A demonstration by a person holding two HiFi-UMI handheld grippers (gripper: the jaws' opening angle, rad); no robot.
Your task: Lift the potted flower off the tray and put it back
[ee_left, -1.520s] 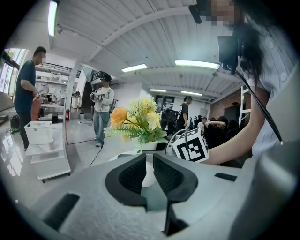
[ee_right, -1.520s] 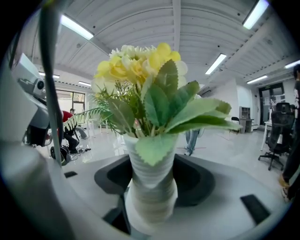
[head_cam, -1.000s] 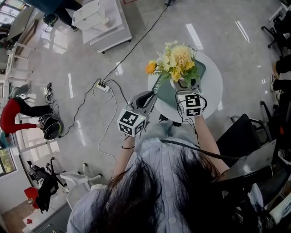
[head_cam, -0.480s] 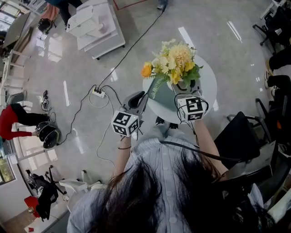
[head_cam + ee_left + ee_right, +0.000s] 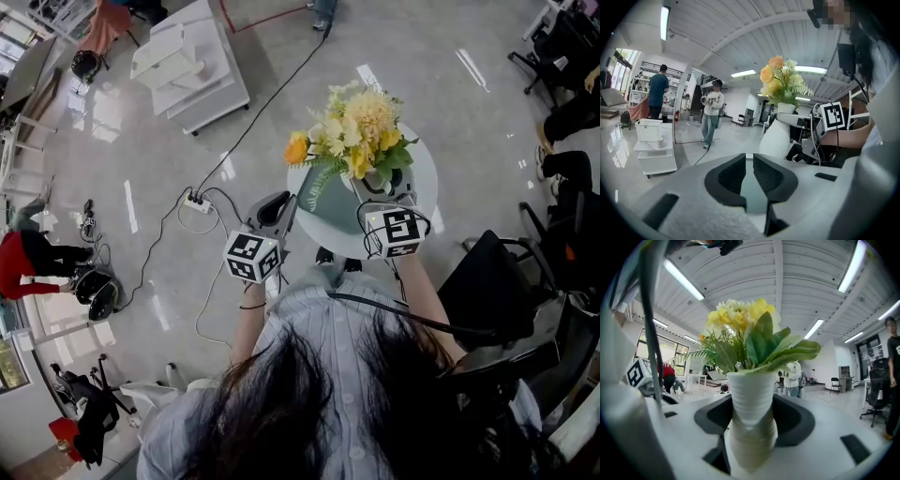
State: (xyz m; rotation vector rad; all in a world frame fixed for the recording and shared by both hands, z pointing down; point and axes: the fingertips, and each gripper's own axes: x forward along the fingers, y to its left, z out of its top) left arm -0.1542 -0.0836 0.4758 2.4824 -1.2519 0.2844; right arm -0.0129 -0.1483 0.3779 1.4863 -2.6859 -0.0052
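Left tongs (image 5: 749, 169) nearly together, empty, just beside the round white worktop (image 5: 424, 178); right tongs (image 5: 380, 187) clamp the white ribbed pot of yellow flowers (image 5: 751, 404), higher than a second ago, seemingly clear of the dark green tray (image 5: 328, 202); lowering back remains.

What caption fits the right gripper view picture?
Right gripper holding the potted flower by its white ribbed pot.

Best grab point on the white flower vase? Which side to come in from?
Grip the vase at its narrow waist, under the flared mouth, coming in level from the side. The flowers spread over the top and block a grab from above; the flare should stop it slipping down. The right gripper holds it just so.
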